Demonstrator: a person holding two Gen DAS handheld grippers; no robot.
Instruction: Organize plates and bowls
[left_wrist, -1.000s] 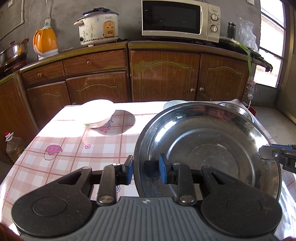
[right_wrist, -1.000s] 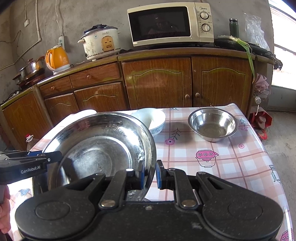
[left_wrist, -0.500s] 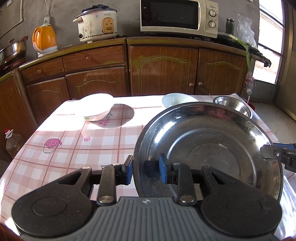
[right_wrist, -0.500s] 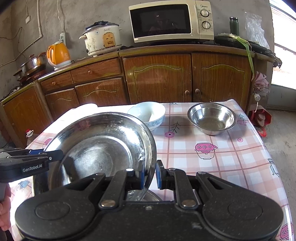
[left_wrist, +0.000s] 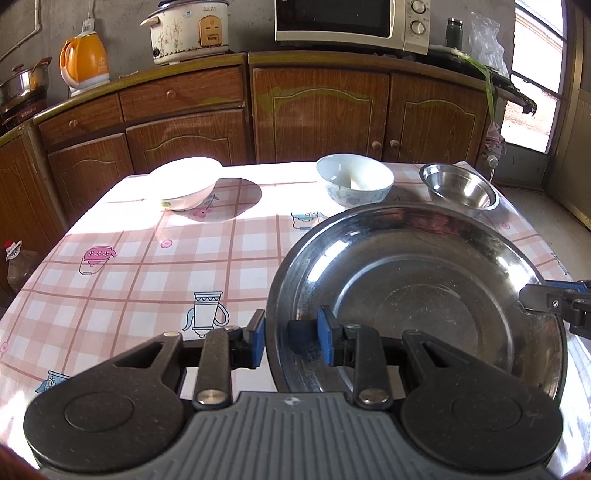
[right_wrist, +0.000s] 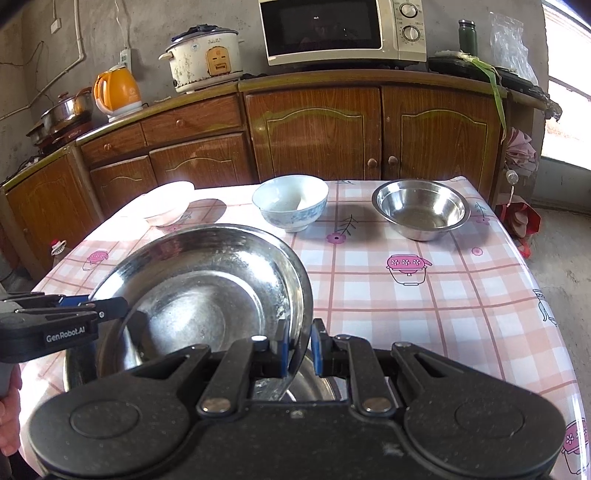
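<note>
A wide, shallow steel basin (left_wrist: 424, 280) hangs just above the near part of the checked table (left_wrist: 129, 277), carried from both sides. My left gripper (left_wrist: 291, 341) is shut on its left rim, one blue pad inside and one outside. My right gripper (right_wrist: 299, 350) is shut on the opposite rim of the basin (right_wrist: 207, 288). The left gripper (right_wrist: 92, 310) shows at the far edge in the right wrist view. Under the basin a second steel vessel (right_wrist: 317, 386) peeks out. A white bowl (left_wrist: 184, 184), a blue-patterned bowl (left_wrist: 354, 181) and a small steel bowl (left_wrist: 458, 186) stand along the table's far side.
Wooden cabinets (left_wrist: 317, 107) run behind the table, with a kettle (left_wrist: 85, 61), a rice cooker (left_wrist: 188, 29) and a microwave (left_wrist: 351, 20) on top. A bottle (left_wrist: 16, 258) stands on the floor at the left. A hand (right_wrist: 7, 413) shows at the left edge.
Both grippers have sunk with the basin and drawn back a little. The three bowls at the far side have come into fuller view. Both grips are unchanged.
</note>
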